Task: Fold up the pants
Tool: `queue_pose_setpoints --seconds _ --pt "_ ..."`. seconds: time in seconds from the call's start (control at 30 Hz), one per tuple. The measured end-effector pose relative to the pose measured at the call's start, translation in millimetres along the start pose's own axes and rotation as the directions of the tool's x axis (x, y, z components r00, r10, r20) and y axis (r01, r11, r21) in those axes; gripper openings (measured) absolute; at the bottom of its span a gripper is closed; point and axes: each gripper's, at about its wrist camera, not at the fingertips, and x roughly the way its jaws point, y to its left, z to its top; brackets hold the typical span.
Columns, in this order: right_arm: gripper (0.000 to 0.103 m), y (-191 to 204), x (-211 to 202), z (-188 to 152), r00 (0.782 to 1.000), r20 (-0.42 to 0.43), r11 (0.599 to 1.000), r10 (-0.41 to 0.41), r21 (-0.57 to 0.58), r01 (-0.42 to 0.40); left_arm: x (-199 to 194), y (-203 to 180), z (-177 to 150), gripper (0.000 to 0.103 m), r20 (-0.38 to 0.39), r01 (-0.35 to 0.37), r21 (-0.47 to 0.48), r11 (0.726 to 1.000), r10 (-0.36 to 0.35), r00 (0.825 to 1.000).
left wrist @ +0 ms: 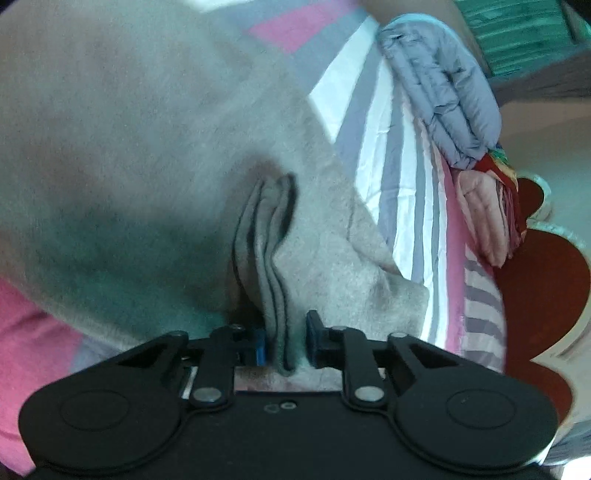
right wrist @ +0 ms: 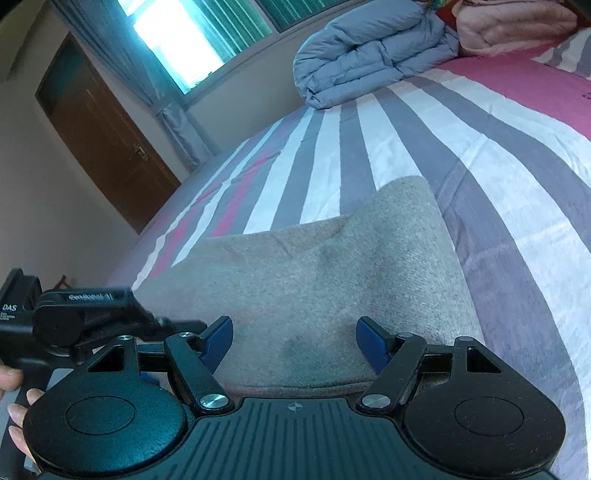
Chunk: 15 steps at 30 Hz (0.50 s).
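Observation:
The beige fleece pants (left wrist: 147,155) lie on the striped bed sheet (left wrist: 373,140). In the left wrist view a bunched fold of the pants' edge (left wrist: 273,258) runs between the fingers of my left gripper (left wrist: 286,341), which is nearly closed on it. In the right wrist view the pants (right wrist: 314,280) lie folded flat in front of my right gripper (right wrist: 295,343), whose blue-padded fingers (right wrist: 373,345) are wide apart over the near edge, holding nothing. My left gripper (right wrist: 92,317) also shows at the left of that view, at the pants' left side.
A folded grey-blue quilt (right wrist: 369,55) and a pink quilt (right wrist: 517,29) lie at the far end of the bed. The red-brown headboard (left wrist: 543,295) is beside them. A brown door (right wrist: 103,133) and a curtained window (right wrist: 177,40) are beyond the bed.

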Motion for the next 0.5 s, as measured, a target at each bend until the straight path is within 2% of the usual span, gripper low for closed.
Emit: queue_pose_setpoints --seconds 0.07,0.2,0.23,0.27,0.3,0.33,0.37,0.4,0.43,0.5 --pt "0.073 0 -1 -1 1.0 0.009 1.0 -0.001 -0.007 0.001 -11 -28 0 0.008 0.057 -0.007 0.114 0.993 0.001 0.998" --pt "0.073 2 -7 2 0.999 0.051 1.0 -0.017 -0.023 0.018 -46 -79 16 0.007 0.148 0.065 0.27 0.961 -0.108 0.983" --pt "0.073 3 -8 3 0.998 0.063 0.999 -0.027 -0.033 0.029 -50 -82 18 0.007 0.167 0.052 0.296 0.954 -0.106 0.98" --pt "0.073 2 -8 5 0.998 0.064 0.999 -0.028 -0.039 0.031 -52 -77 20 0.007 0.192 0.006 0.315 0.949 -0.07 0.979" --pt "0.073 2 -4 7 0.998 0.044 0.998 -0.047 -0.04 0.049 -48 -66 21 0.007 0.196 -0.041 0.307 0.951 -0.021 0.98" --pt "0.073 1 0 7 0.998 0.023 0.997 -0.065 -0.041 0.066 -34 -48 22 0.007 0.165 -0.085 0.269 0.959 0.041 0.986" --pt "0.073 -1 5 6 0.997 0.003 0.996 -0.079 -0.045 0.079 -16 -24 21 0.007 0.095 -0.12 0.22 0.968 0.102 0.99" --pt "0.073 -3 8 4 0.996 -0.009 0.994 -0.09 -0.054 0.09 -4 -7 18 0.008 0.053 -0.153 0.193 0.969 0.145 0.988" --pt "0.073 -3 11 2 0.995 -0.02 0.992 -0.103 -0.07 0.101 1 4 13 0.008 0.044 -0.138 0.184 0.973 0.133 0.99" --pt "0.073 1 16 -1 0.992 -0.035 0.987 -0.119 -0.115 0.114 -4 3 10 0.01 0.047 -0.118 0.167 0.979 0.111 0.993"
